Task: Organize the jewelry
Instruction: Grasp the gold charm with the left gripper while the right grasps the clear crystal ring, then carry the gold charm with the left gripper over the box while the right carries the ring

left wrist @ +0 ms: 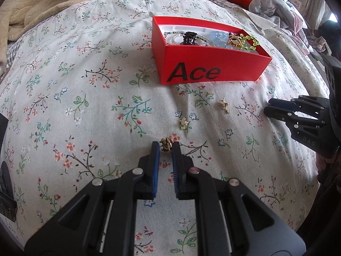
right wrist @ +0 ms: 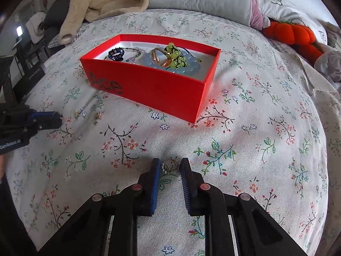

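So the left gripper [left wrist: 165, 147] was pinched nearly shut on a small gold earring [left wrist: 166, 144], right down on the floral bedspread [left wrist: 85, 106]. The right gripper [right wrist: 169, 166] had closed in tight around a thin silvery ring [right wrist: 169, 168], pads touching it as far as I could tell. From the left gripper, two more gold earrings [left wrist: 224, 106] lay around 1 o'clock, and the red box [left wrist: 204, 68] of jewelry sat past them at 12.
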`<control>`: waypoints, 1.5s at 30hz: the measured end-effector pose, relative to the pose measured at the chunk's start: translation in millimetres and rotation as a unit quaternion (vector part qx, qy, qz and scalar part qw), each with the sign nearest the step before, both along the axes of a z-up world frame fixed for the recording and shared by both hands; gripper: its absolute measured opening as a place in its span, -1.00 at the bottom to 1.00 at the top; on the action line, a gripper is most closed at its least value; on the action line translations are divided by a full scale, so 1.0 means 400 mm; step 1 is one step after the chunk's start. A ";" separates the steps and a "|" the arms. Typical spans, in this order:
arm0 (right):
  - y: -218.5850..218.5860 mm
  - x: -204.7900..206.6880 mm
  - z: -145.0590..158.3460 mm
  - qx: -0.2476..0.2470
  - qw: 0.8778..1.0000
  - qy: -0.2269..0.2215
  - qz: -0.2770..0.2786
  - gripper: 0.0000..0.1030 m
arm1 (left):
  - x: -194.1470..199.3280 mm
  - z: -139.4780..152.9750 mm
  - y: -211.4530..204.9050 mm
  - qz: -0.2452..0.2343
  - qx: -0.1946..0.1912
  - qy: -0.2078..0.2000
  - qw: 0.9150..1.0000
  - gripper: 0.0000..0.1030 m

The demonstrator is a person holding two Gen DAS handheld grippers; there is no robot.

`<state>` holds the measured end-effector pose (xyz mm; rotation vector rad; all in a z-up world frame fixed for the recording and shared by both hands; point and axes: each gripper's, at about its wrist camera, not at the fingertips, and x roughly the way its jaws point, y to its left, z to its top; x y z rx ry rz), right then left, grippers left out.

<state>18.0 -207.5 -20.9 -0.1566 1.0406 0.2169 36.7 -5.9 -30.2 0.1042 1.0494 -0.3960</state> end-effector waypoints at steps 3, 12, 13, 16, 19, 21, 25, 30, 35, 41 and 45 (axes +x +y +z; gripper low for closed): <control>-0.002 -0.001 0.003 0.006 1.000 0.002 -0.002 -0.64 | 0.000 0.001 0.000 0.002 -0.001 0.000 1.000 -0.75; -0.018 0.001 0.033 0.037 0.999 0.009 -0.015 -0.79 | 0.006 0.028 0.003 0.009 -0.018 -0.007 1.000 -0.75; -0.024 0.002 0.040 0.045 0.999 0.009 -0.018 -0.79 | 0.006 0.031 0.002 0.009 -0.019 -0.009 1.000 -0.75; -0.043 0.001 0.068 0.063 0.998 -0.001 -0.026 -0.80 | 0.005 0.039 -0.003 0.006 -0.023 -0.012 1.000 -0.75; -0.067 -0.002 0.089 0.078 0.996 -0.008 -0.036 -0.80 | 0.007 0.040 -0.006 0.003 -0.022 -0.012 1.000 -0.75; -0.077 -0.003 0.087 0.088 0.995 -0.005 -0.039 -0.77 | 0.007 0.037 -0.007 0.002 -0.021 -0.011 1.000 -0.75; -0.056 -0.002 0.056 0.079 0.996 0.022 -0.021 -0.29 | 0.007 0.033 -0.008 0.002 -0.019 -0.007 1.000 -0.75; -0.011 -0.009 0.010 0.038 0.998 0.042 -0.002 0.32 | 0.005 0.032 -0.008 0.002 -0.018 -0.007 1.000 -0.75; 0.005 0.000 -0.011 0.020 0.999 0.027 -0.004 0.12 | 0.004 0.028 -0.008 0.003 -0.015 -0.005 1.000 -0.75; 0.010 0.002 -0.010 0.016 1.000 0.021 0.005 -0.34 | 0.000 0.028 -0.010 0.002 -0.014 -0.006 1.000 -0.75; 0.014 0.000 -0.007 0.013 1.000 0.020 0.010 -0.62 | 0.001 0.031 -0.014 0.003 -0.016 -0.007 1.000 -0.75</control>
